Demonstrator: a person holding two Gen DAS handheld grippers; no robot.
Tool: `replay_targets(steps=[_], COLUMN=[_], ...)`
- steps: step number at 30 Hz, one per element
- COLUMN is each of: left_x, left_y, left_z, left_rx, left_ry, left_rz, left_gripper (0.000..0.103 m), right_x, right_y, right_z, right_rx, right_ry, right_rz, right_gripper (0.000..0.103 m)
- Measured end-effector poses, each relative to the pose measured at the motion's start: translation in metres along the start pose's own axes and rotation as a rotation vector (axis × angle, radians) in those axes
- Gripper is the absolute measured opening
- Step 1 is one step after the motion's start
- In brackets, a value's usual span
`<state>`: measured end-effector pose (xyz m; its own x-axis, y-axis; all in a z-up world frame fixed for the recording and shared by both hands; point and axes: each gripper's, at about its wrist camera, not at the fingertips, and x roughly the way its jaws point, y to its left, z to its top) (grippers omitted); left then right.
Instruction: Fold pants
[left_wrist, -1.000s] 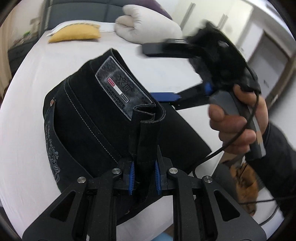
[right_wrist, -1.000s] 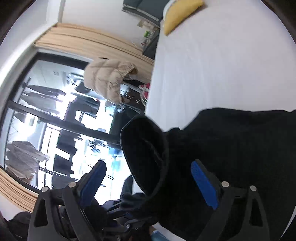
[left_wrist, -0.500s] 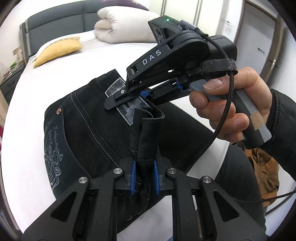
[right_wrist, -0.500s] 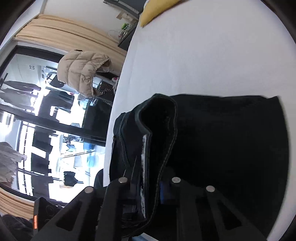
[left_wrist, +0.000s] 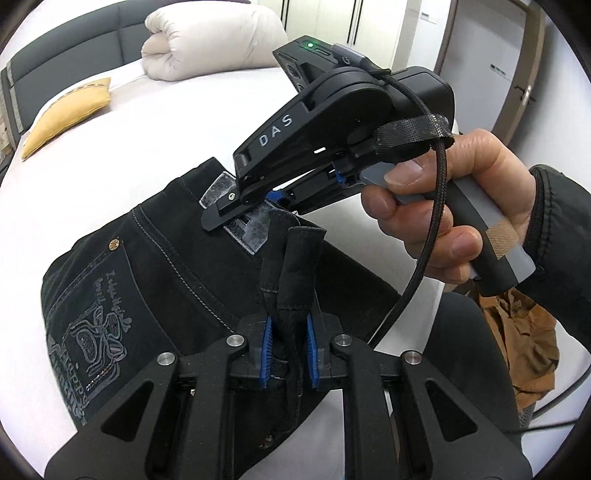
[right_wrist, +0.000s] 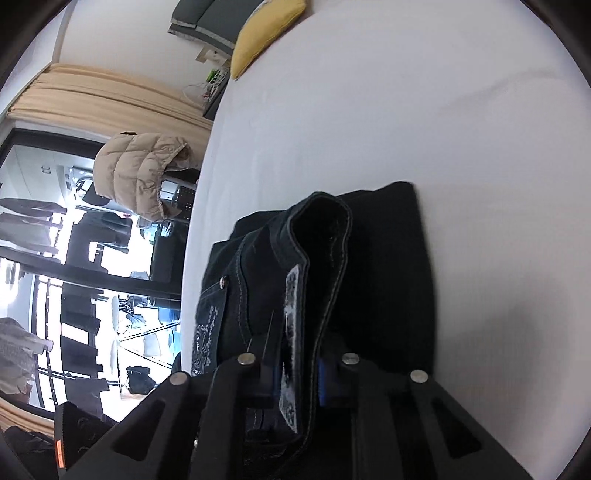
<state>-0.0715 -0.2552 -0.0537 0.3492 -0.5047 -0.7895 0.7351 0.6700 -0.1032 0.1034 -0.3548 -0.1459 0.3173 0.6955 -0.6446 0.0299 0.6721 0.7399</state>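
Black jeans (left_wrist: 155, 280) with an embroidered back pocket and a grey waistband patch lie folded on the white bed (left_wrist: 155, 140). My left gripper (left_wrist: 288, 354) is shut on a raised fold of the waistband at the near edge. My right gripper (left_wrist: 255, 210), held in a hand, is clamped on the waistband at the grey patch, just beyond the left one. In the right wrist view the right gripper (right_wrist: 297, 373) is shut on the waistband and patch (right_wrist: 291, 354), with the jeans (right_wrist: 384, 280) spreading beyond it.
A yellow pillow (left_wrist: 66, 114) and a rolled cream duvet (left_wrist: 210, 37) lie at the head of the bed. A brown garment (left_wrist: 528, 347) sits beyond the bed's right edge. A beige puffer jacket (right_wrist: 140, 170) hangs by the window.
My right gripper came in from the right, open, and closed on the waistband at the grey patch. My left gripper kept its hold throughout.
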Motion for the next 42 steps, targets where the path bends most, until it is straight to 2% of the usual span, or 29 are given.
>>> replay_targets(steps=[7,14,15,17,18,19,21,24,26,27,28,30,33,35,37,38,40,42], left_x=[0.018,0.028,0.033,0.034,0.031,0.028,0.012,-0.019,-0.04,-0.051,-0.058,-0.063,-0.057,-0.054,-0.053,-0.054,-0.05,-0.039], left_y=[-0.008,-0.006,-0.008,-0.01,-0.009,-0.007,0.004,0.018,0.033,0.045,0.058,0.085,0.132,0.153,0.173,0.181,0.2,0.225], left_z=[0.02,0.009,0.007,0.007,0.009,0.01,0.011,0.004,-0.003,-0.008,-0.011,-0.02,-0.031,-0.036,-0.034,-0.032,-0.025,-0.021], left_rx=[0.017,0.034,0.041,0.052,0.044,0.028,-0.014,-0.062,-0.095,-0.125,-0.163,-0.247,-0.387,-0.462,-0.492,-0.503,-0.53,-0.594], left_ry=[0.015,0.04,0.044,0.035,0.034,0.04,0.044,0.027,0.003,-0.014,-0.024,-0.033,-0.016,-0.029,-0.042,-0.054,-0.07,-0.085], left_rz=[0.004,0.0,0.004,0.012,0.005,-0.011,-0.059,-0.126,-0.16,-0.167,-0.172,-0.176,-0.18,-0.218,-0.219,-0.235,-0.277,-0.358], left_gripper=[0.013,0.014,0.014,0.017,0.019,0.021,0.023,0.023,0.023,0.023,0.023,0.023,0.023,0.023,0.023,0.023,0.023,0.023], right_x=[-0.001,-0.005,-0.003,-0.005,-0.007,-0.009,-0.024,-0.053,-0.068,-0.072,-0.073,-0.066,-0.039,-0.018,-0.002,-0.001,-0.006,-0.009], right_y=[-0.008,-0.032,-0.038,-0.053,-0.056,-0.057,-0.051,-0.043,-0.03,-0.022,-0.01,0.013,0.024,0.014,0.002,-0.009,-0.027,-0.034], right_z=[0.008,-0.006,-0.008,-0.011,-0.011,-0.011,-0.011,-0.011,-0.015,-0.018,-0.022,-0.03,-0.038,-0.044,-0.05,-0.053,-0.057,-0.059], right_rx=[-0.01,0.026,0.036,0.089,0.107,0.119,0.116,0.106,0.082,0.06,0.028,-0.032,-0.062,-0.027,-0.002,0.02,0.1,0.123], right_ry=[-0.003,-0.032,-0.038,-0.059,-0.062,-0.069,-0.11,-0.183,-0.201,-0.202,-0.193,-0.16,-0.091,-0.041,-0.004,-0.015,-0.046,-0.062], right_rz=[-0.013,0.006,0.019,0.098,0.119,0.122,0.074,-0.02,-0.015,0.003,0.019,0.048,0.055,0.025,-0.044,-0.036,0.052,0.082], right_gripper=[0.015,0.015,0.014,0.015,0.017,0.024,0.034,0.037,0.034,0.025,0.021,0.02,0.019,0.019,0.0,0.0,0.0,0.0])
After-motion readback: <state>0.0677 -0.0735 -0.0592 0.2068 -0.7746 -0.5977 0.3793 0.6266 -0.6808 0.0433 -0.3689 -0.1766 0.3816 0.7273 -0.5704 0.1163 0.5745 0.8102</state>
